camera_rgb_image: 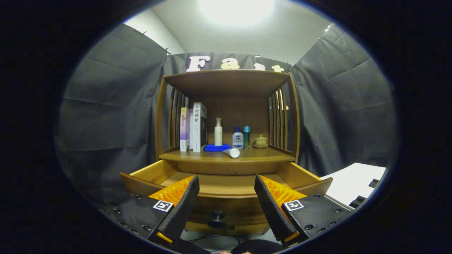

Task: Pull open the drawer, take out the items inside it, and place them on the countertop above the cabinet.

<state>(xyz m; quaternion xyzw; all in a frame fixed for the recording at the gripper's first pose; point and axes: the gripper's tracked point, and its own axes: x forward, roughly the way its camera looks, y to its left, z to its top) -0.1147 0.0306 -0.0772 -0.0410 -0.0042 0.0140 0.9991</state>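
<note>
The gripper (226, 185) holds its fingers spread wide with nothing between them, just before the pulled-out drawer (226, 185), whose visible floor looks bare. Beyond, on the countertop (268, 155) inside the wooden cabinet (226, 83), stand books (194, 127), a pump bottle (218, 132), two small bottles (237, 138), a lidded jar (260, 141), a blue cloth (215, 147) and a lying white tube (231, 152).

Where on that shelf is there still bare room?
Free: the countertop right of the lying tube, ahead of the jar. Crowded: books, cloth, bottles along the back. Gripper open, over the drawer.
</note>
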